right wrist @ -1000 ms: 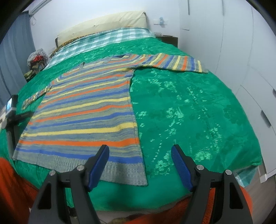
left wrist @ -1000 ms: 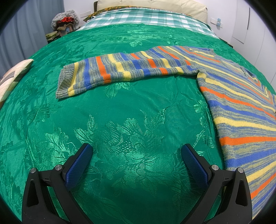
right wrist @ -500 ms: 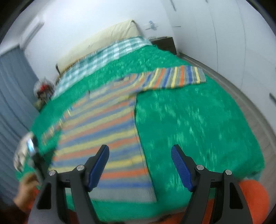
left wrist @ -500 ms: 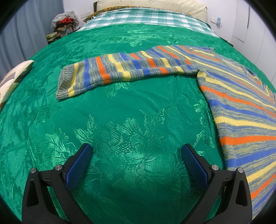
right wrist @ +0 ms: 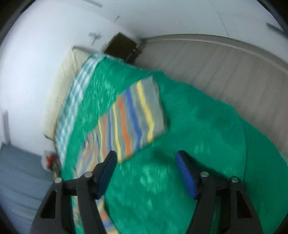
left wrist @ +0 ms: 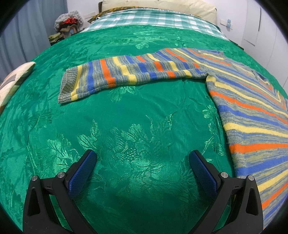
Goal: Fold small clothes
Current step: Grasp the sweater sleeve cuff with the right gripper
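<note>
Left wrist view: a striped sweater lies flat on the green bedspread, its body spread to the right of the frame and one sleeve stretched straight out to the left, cuff farthest from the body. The left gripper hovers over bare bedspread on the near side of that sleeve, well apart from it, jaws wide and holding nothing. The sleeve looks laid out at full length so it can be folded across the body, and the gripper appears to wait in front of it for that step. A plaid sheet and pillow lie beyond the sweater at the head of the bed

Right wrist view: the picture is motion-blurred and tilted. The sweater's other sleeve reaches toward the bed's edge, and the right gripper sits just on the near side of its cuff end, jaws wide and empty, left fingertip close to the cuff corner. It seems lined up to pinch that cuff; no fold is made yet
</note>
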`<state>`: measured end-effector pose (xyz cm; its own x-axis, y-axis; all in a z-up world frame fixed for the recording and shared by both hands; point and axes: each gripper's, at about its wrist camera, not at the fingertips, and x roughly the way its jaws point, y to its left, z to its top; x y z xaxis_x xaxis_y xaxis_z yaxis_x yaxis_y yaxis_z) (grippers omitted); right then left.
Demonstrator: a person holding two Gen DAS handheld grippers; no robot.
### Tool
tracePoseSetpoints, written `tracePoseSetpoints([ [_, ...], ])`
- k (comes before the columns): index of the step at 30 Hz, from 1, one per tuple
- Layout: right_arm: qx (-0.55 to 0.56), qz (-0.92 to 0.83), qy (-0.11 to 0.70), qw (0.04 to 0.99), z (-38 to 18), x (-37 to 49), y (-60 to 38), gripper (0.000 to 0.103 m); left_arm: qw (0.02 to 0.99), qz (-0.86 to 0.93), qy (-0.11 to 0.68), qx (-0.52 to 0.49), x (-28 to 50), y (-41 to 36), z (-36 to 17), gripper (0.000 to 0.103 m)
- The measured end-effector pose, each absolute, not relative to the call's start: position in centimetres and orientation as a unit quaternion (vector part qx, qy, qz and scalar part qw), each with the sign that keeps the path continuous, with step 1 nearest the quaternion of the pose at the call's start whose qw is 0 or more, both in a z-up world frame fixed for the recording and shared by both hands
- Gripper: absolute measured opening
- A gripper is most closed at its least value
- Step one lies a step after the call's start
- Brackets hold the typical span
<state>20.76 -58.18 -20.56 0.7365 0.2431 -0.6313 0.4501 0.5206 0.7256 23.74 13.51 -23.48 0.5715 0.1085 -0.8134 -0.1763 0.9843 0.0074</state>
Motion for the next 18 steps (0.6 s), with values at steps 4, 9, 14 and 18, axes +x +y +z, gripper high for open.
tracePoseSetpoints([
  [4, 0.508, -0.045, 0.340, 0.790, -21.5, 23.2, -59.5, 0.063, 0.876, 0.082, 0.472, -0.050, 24.2, 13.8, -23.4, 0.103],
  [9, 0.531, -0.039, 0.330, 0.779, -22.6, 25.6, -60.4, 0.040, 0.862, 0.072, 0.497, -0.067, 24.0, 14.0, -22.6, 0.102],
  [14, 0.444, -0.063, 0.347, 0.824, -17.9, 26.8, -58.6, 0.007, 0.871, 0.059, 0.474, -0.116, 20.7, 14.3, -20.5, 0.102],
  [18, 0.324, 0.024, 0.335, 0.884, -9.7, 29.7, -51.5, 0.007, 0.884, 0.064, 0.445, -0.124, 18.5, 14.0, -19.8, 0.102],
])
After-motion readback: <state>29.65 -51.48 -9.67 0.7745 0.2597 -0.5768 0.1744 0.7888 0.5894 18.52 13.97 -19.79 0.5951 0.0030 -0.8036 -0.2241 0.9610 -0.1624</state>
